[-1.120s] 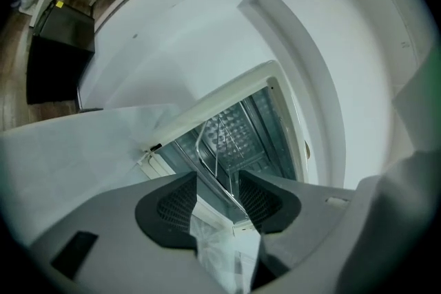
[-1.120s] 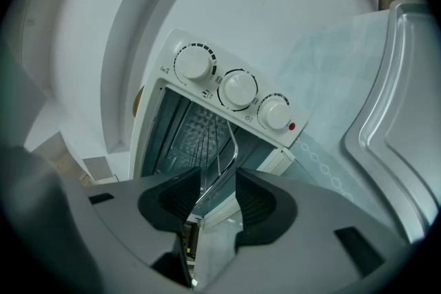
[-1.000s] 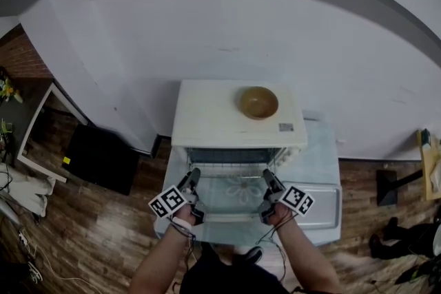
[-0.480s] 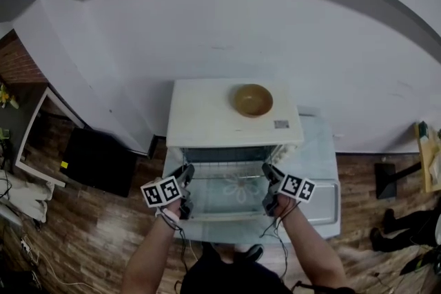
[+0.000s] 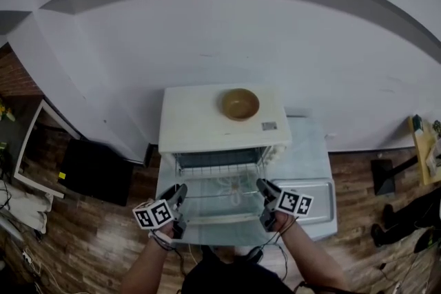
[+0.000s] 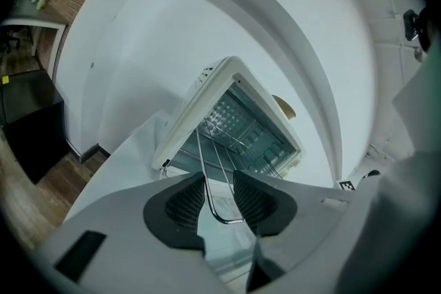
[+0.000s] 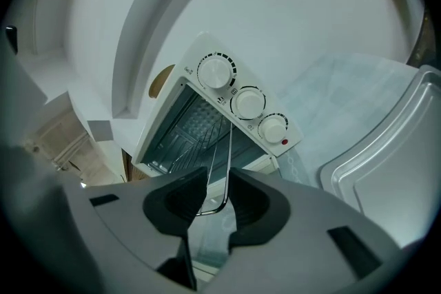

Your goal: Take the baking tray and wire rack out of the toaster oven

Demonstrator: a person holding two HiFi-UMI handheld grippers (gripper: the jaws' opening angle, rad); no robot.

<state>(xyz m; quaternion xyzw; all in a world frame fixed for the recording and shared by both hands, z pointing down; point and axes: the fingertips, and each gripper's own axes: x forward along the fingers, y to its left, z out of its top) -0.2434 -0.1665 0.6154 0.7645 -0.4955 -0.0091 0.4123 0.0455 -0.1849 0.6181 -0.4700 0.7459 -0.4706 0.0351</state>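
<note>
The white toaster oven (image 5: 207, 122) stands with its glass door (image 5: 219, 211) dropped open. The wire rack (image 5: 219, 179) sticks partly out of the cavity above the door. My left gripper (image 5: 180, 191) is shut on the rack's front left corner (image 6: 215, 169). My right gripper (image 5: 262, 186) is shut on the front right corner (image 7: 224, 158). Both pairs of jaws have just been closing, with the rack's wire between the pads. The silver baking tray (image 5: 320, 197) lies on the table to the right of the oven, and its edge (image 7: 386, 169) shows in the right gripper view.
A tan bowl (image 5: 240, 104) sits on top of the oven. Three dials (image 7: 248, 103) line the oven's right side. The pale table (image 5: 306, 148) stands against a white wall. A black box (image 5: 96, 172) sits on the wood floor at left.
Both grippers have drawn back toward me and closed on the rack's front corners. The rack has slid further out of the oven over the open door.
</note>
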